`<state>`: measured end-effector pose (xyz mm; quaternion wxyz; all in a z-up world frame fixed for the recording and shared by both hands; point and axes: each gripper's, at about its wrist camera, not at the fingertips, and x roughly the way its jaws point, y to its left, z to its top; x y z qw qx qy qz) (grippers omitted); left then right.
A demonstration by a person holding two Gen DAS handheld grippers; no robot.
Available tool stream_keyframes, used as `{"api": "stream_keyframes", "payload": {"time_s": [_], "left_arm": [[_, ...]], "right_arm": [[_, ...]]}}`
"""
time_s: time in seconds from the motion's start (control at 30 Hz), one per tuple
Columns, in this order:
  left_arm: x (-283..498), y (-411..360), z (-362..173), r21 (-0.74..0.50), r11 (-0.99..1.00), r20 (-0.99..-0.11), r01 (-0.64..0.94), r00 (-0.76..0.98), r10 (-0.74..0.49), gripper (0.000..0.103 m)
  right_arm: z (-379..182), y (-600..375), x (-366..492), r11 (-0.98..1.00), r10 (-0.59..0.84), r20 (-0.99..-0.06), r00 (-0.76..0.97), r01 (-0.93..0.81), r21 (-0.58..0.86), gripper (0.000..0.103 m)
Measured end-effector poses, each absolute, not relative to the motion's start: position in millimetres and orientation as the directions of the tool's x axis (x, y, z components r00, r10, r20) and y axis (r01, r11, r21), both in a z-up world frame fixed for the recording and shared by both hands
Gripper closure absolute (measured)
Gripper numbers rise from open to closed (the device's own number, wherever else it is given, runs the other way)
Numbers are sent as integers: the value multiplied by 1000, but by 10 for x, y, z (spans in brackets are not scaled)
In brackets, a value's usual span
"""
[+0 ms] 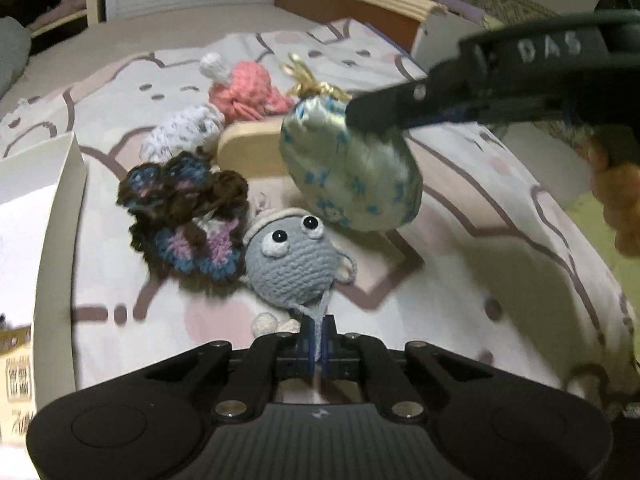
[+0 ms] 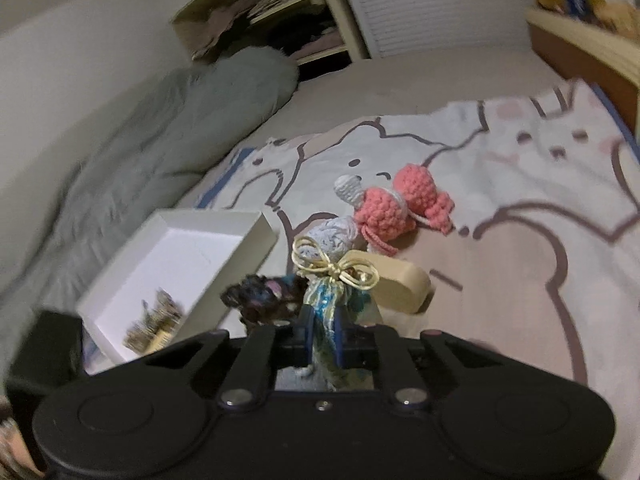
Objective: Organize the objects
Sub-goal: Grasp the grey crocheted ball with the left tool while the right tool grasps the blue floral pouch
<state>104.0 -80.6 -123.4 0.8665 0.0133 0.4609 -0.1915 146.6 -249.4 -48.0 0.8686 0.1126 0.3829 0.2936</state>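
While the left tool (image 1: 319, 338) pinches the doll's cord (image 1: 318, 320), the right tool (image 2: 323, 336) clamps the pouch (image 2: 326, 312).

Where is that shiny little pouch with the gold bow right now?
The satin pouch hangs off the bed, gripped by the right gripper, above the grey crochet doll and wooden piece.

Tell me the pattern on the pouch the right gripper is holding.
Pale satin pouch with blue flowers; clearest in left wrist view.

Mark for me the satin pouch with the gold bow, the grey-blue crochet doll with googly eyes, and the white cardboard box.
Satin pouch with gold bow (image 1: 352, 168): left wrist view, on its bulging body.
Grey-blue crochet doll with googly eyes (image 1: 292, 264): left wrist view, on its round head.
White cardboard box (image 2: 256, 236): right wrist view, on its right wall.
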Motion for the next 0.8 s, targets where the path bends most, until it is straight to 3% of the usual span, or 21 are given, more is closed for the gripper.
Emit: {"api": "stream_keyframes", "payload": {"time_s": [0.2,0.43,0.57,0.6,0.67,0.77,0.8], "left_arm": [[805,-763,-1144,-149,906,-874,395,376,-308,101],[613,-706,-1097,-144,901,-888,409,349,-300,95],[589,-681,-1002,-154,903,-850,402,411,-328,50],[590,-687,-979,-145,905,-840,400,434,-326,44],[608,-717,-942,-140,905,-825,402,458,-330,41],[656,-776,-937,-161,903,-810,399,469,-352,41],[672,-798,-949,-164,905,-809,393,471,-351,41]], "right_arm": [[-461,-2688,1402,723,689,-566,453,-368,585,94],[-588,-2878,1460,821,569,-677,467,-273,502,94],[-600,-2937,1501,902,432,-743,511,-251,351,94],[-635,-2951,1516,909,417,-757,503,-243,339,94],[-689,-2982,1545,913,408,-769,492,-237,332,93],[-704,-2962,1543,922,385,-776,499,-253,294,76],[-706,-2950,1539,921,385,-776,499,-261,290,61]]}}
